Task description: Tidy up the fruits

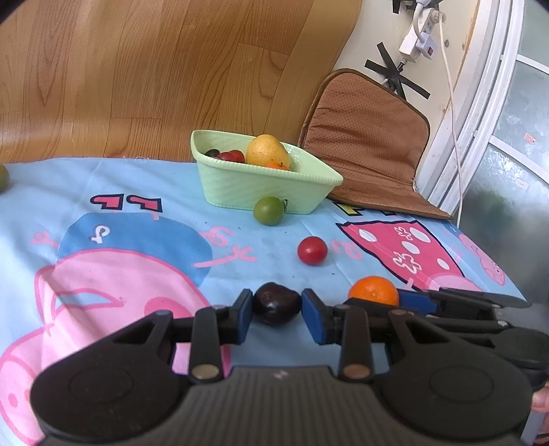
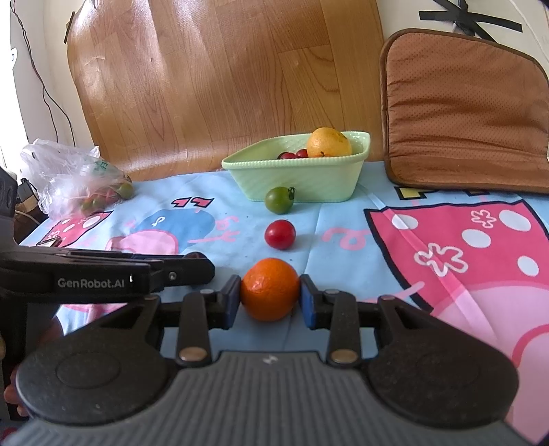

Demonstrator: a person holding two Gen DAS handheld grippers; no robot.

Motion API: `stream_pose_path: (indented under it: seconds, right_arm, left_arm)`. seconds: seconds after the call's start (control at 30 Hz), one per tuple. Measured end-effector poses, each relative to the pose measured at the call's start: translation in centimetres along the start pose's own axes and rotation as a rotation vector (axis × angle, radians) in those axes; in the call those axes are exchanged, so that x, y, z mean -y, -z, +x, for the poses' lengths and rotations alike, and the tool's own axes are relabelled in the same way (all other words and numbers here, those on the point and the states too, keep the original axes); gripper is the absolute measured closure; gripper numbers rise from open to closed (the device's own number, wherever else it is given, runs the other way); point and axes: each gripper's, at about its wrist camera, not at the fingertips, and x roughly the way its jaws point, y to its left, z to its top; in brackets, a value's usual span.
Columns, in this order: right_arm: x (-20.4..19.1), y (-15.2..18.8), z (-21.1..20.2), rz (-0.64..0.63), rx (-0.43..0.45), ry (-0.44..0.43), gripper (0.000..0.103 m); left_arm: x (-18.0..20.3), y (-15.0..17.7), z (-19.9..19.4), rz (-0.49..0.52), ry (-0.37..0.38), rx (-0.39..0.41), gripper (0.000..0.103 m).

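My left gripper (image 1: 277, 308) is shut on a dark purple tomato (image 1: 276, 307) on the blue cartoon cloth (image 1: 137, 212). My right gripper (image 2: 269, 295) is shut on an orange (image 2: 269, 289), which also shows in the left wrist view (image 1: 374, 291). A red tomato (image 1: 311, 250) (image 2: 279, 234) and a green tomato (image 1: 268, 210) (image 2: 279, 199) lie farther out, the green one against the pale green basket (image 1: 240, 185) (image 2: 308, 182). The basket holds a yellow-orange fruit (image 1: 267, 151) (image 2: 328, 142), small red tomatoes (image 1: 231, 156) (image 2: 291, 154) and a dark one.
A brown cushion (image 1: 370, 144) (image 2: 463, 113) leans against the wall right of the basket. A plastic bag with fruit (image 2: 75, 178) lies at the cloth's far left. A wood-pattern board (image 2: 223, 79) stands behind. A power strip (image 1: 422, 31) hangs on the wall.
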Motion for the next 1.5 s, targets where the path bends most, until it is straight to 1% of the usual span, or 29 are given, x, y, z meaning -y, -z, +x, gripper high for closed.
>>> stream_pose_path:
  seconds: [0.3,0.63,0.77,0.9,1.03,1.17,1.5]
  right_arm:
    - [0.0,0.0,0.0,0.003,0.001,-0.002,0.064]
    - [-0.4,-0.1,0.2,-0.025,-0.021,0.005,0.062]
    - [-0.5,-0.1,0.3,-0.034,-0.021,0.009,0.064]
    - [-0.4,-0.1,0.2,-0.034,-0.015,0.010,0.065]
    - [-0.1,0.0,-0.4,-0.022,0.016,0.012,0.065]
    - [0.1,0.4,-1.2,-0.012,0.035,0.007,0.065]
    - [-0.1,1.1,-2.2,-0.019,0.037,-0.010,0.065]
  left_arm:
    - [0.0,0.0,0.0,0.000,0.003,0.000,0.071]
    - [0.3,0.1,0.2,0.019,-0.011,0.003,0.071]
    - [0.4,0.1,0.2,0.028,-0.015,0.009,0.072]
    - [0.5,0.1,-0.2,0.032,-0.009,0.034,0.072]
    - [0.5,0.2,-0.5,0.027,-0.014,0.056,0.072]
    - [0.2,0.1,-0.4,0.019,0.005,0.043,0.072]
    - [0.2,0.2,-0.2,0.018,-0.009,0.030,0.072]
